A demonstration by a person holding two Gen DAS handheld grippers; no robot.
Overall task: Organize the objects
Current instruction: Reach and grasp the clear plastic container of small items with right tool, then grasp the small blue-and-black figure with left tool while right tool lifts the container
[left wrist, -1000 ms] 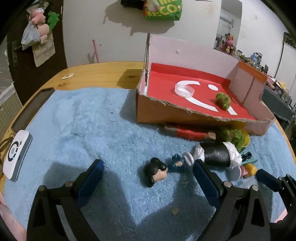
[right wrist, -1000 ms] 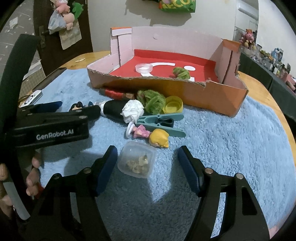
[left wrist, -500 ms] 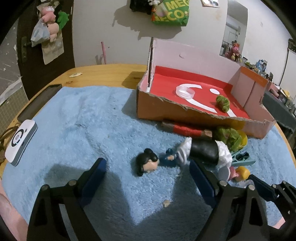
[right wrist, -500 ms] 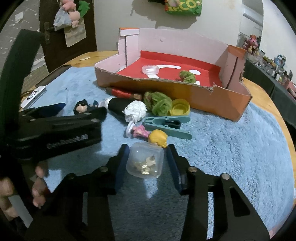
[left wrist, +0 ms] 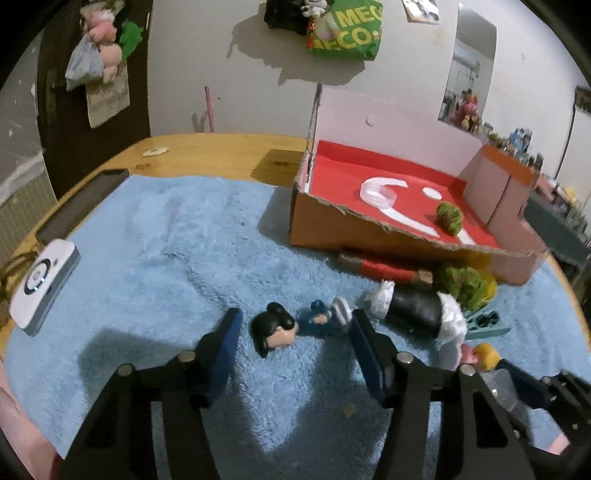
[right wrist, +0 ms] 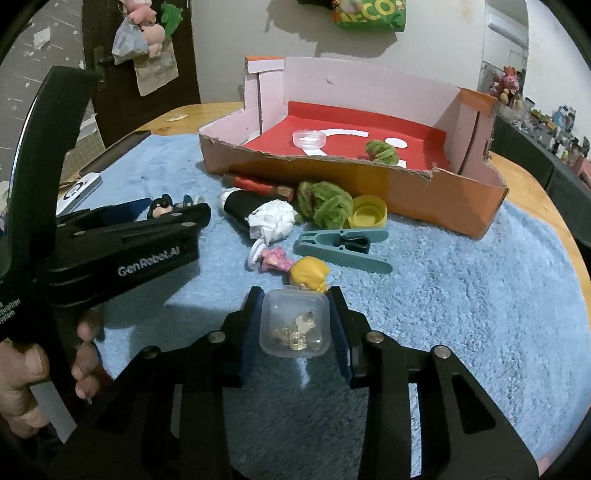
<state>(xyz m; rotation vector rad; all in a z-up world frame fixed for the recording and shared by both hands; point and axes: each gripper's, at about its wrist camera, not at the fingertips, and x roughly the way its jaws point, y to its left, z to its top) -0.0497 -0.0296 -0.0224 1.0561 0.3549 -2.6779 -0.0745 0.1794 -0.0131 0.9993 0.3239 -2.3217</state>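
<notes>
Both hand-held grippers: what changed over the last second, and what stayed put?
The right hand-held gripper has just been closing and now clamps the clear plastic box. The left hand-held gripper has just been closing around the black-haired figurine, pads not yet touching it. The cardboard box and other clutter stayed put.

"GenRobot.AI" marks the left claw [right wrist: 177,218]; the green bag [left wrist: 345,31] reads "MEC… ECO".

I see a round wooden table [left wrist: 229,155] almost covered by a blue fluffy mat [right wrist: 461,295]. A small white device [left wrist: 42,286] and a dark flat slab [left wrist: 83,203] sit at its left edge.
</notes>
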